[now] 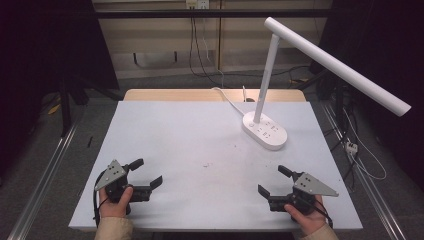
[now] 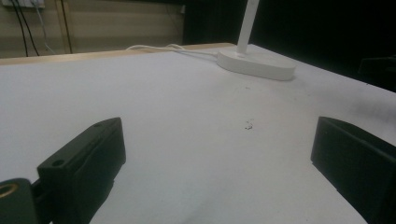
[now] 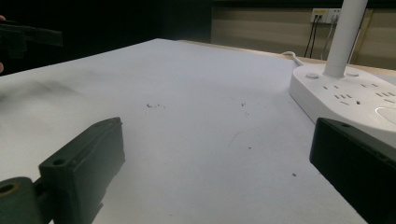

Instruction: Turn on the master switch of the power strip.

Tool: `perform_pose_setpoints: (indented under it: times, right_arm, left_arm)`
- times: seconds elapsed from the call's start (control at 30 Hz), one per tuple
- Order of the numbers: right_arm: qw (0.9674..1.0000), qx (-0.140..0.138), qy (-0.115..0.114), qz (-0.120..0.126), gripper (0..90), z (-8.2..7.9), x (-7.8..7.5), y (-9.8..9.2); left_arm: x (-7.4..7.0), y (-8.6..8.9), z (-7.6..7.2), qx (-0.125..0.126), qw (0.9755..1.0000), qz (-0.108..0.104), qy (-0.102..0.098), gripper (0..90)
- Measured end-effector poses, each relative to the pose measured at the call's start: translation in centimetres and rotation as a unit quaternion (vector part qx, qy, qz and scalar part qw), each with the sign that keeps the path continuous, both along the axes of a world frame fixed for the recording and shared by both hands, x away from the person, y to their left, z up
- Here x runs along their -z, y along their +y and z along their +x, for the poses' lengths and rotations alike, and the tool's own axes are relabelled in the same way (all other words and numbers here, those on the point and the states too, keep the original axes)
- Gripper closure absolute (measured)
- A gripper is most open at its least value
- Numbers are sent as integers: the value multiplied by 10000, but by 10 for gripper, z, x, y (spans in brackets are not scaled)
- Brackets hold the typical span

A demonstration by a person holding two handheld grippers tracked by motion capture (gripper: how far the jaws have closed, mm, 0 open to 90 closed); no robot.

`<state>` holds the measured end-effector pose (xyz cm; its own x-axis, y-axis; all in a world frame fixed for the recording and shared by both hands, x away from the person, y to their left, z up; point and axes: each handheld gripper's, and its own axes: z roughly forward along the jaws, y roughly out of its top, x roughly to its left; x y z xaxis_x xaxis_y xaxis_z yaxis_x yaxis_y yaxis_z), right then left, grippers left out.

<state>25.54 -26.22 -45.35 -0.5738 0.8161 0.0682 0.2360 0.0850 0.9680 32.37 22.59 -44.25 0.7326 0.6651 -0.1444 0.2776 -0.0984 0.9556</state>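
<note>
The desk lamp [image 1: 265,131] stands on the table [image 1: 200,150] toward its far right. The left gripper [image 1: 145,175] and right gripper [image 1: 272,181] sit at the near corners, well apart.

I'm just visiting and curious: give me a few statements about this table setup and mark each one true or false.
1. The white desk lamp stands on the far right part of the table. True.
2. The left gripper holds the lamp's cord. False: its jaws are open and hold nothing.
3. The right gripper rests near the table's front edge with its jaws apart. True.
4. The lamp's base has no sockets. False: the right gripper view shows socket holes on top of it.
5. A white cord runs from the lamp's base toward the back of the table. True.
</note>
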Motion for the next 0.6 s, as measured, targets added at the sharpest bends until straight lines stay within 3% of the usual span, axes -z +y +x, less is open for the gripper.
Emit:
perform_pose_setpoints:
  times: [0.33,0.6]
  right_arm:
    - [10000,14,71,6,31,6,-1,2]
    - [9999,71,102,-43,45,23,-8,7]
  left_arm:
    - [-1,-1,0,22,10000,-78,-10,27]
    - [-2,0,0,24,9999,-106,-36,27]
